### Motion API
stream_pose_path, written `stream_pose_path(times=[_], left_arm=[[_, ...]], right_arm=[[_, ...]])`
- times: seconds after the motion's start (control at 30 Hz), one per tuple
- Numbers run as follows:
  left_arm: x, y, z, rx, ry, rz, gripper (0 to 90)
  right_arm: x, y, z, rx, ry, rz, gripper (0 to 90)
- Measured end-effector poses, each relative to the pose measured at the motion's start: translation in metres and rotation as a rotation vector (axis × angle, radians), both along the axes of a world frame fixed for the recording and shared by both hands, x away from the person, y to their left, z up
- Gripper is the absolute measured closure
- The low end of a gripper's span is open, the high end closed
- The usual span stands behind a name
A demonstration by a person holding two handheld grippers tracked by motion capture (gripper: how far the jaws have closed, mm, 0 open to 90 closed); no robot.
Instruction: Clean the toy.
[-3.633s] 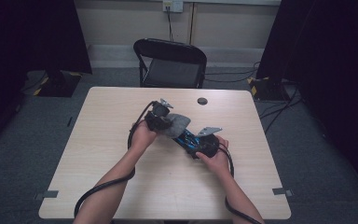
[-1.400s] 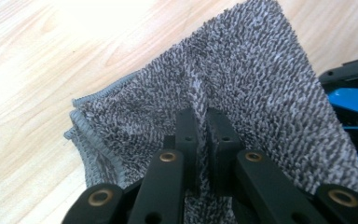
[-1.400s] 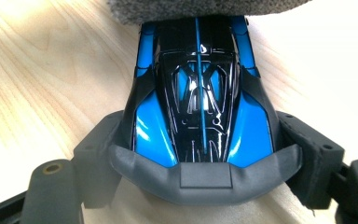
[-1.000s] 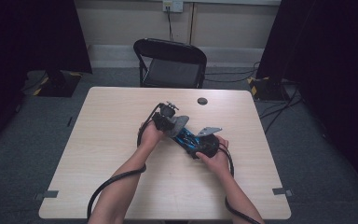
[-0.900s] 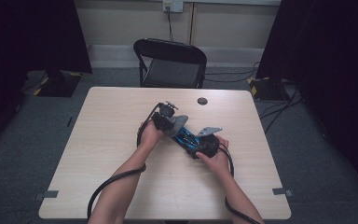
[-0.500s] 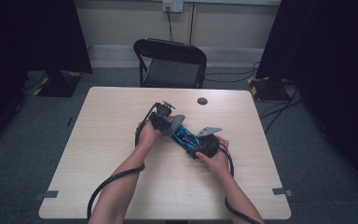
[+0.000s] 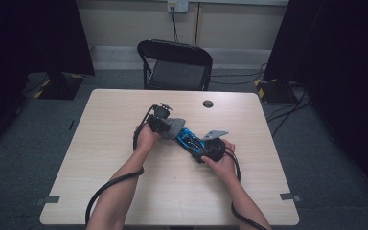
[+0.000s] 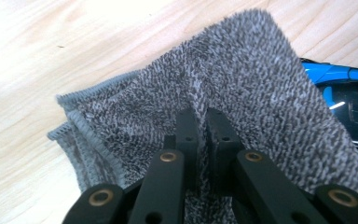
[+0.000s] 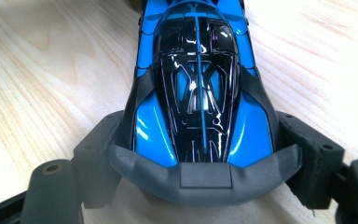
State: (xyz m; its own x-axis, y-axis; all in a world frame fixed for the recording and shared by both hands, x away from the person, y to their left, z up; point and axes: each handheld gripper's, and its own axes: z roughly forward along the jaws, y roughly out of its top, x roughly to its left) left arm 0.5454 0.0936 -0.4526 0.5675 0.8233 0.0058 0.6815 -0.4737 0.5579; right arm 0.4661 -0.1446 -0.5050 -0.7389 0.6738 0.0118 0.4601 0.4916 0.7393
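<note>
Toy car [image 9: 198,88] — blue and black — is resting mid-table [image 7: 100,163], its grey rear end clamped between the right gripper's [image 9: 205,154] jaws. Left gripper [image 8: 202,135] is pinching a fold of grey microfibre cloth [image 8: 242,88] — the cloth is lying against the car's far end.

This is looking like a lab or recording studio set up for capturing handling work, not a home. A plain light wooden table [image 7: 124,191] is standing alone on grey carpet [image 7: 24,158], with tape marks [image 7: 48,200] sticking beside its near corners. Black curtains [image 7: 33,38] are hanging at both sides, shutting off the space. A black folding chair [image 7: 175,64] is sitting empty beyond the far edge of the tabletop. Cables [image 7: 278,108] are trailing across the floor at the right, and a wall socket [image 7: 177,5] is feeding a lead down the pale wall.
</note>
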Motion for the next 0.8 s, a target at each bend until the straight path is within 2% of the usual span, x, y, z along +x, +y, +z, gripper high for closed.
stream_pose_path(times=[0.17, 0.23, 0.27, 0.33, 0.43, 0.57, 0.67, 0.8], left_arm=[[-0.006, 0.003, 0.015, -0.009, -0.030, -0.020, 85.1], [-0.010, 0.001, 0.022, -0.014, -0.054, -0.037, 85.1], [-0.013, 0.000, 0.025, -0.029, -0.061, -0.039, 85.1], [-0.017, -0.003, 0.032, -0.025, -0.072, -0.074, 85.1], [-0.025, -0.011, 0.040, -0.046, -0.093, -0.113, 85.0], [-0.037, -0.025, 0.045, -0.047, -0.110, -0.175, 85.1], [-0.044, -0.034, 0.046, -0.057, -0.107, -0.212, 85.0], [-0.052, -0.044, 0.043, -0.077, -0.105, -0.237, 85.0]], right_arm=[[0.000, 0.000, 0.000, 0.000, 0.000, 0.000, 24.2], [0.000, 0.000, 0.000, 0.000, 0.000, 0.000, 24.3], [0.000, 0.000, 0.000, 0.000, 0.000, 0.000, 24.2], [0.000, 0.000, 0.000, 0.000, 0.000, 0.000, 24.3], [0.000, 0.000, 0.000, 0.000, 0.000, 0.000, 24.2], [0.000, 0.000, 0.000, 0.000, 0.001, -0.001, 24.3], [0.000, 0.000, 0.000, 0.000, 0.000, -0.001, 24.2], [0.000, 0.000, 0.000, 0.000, 0.000, 0.000, 24.2]])
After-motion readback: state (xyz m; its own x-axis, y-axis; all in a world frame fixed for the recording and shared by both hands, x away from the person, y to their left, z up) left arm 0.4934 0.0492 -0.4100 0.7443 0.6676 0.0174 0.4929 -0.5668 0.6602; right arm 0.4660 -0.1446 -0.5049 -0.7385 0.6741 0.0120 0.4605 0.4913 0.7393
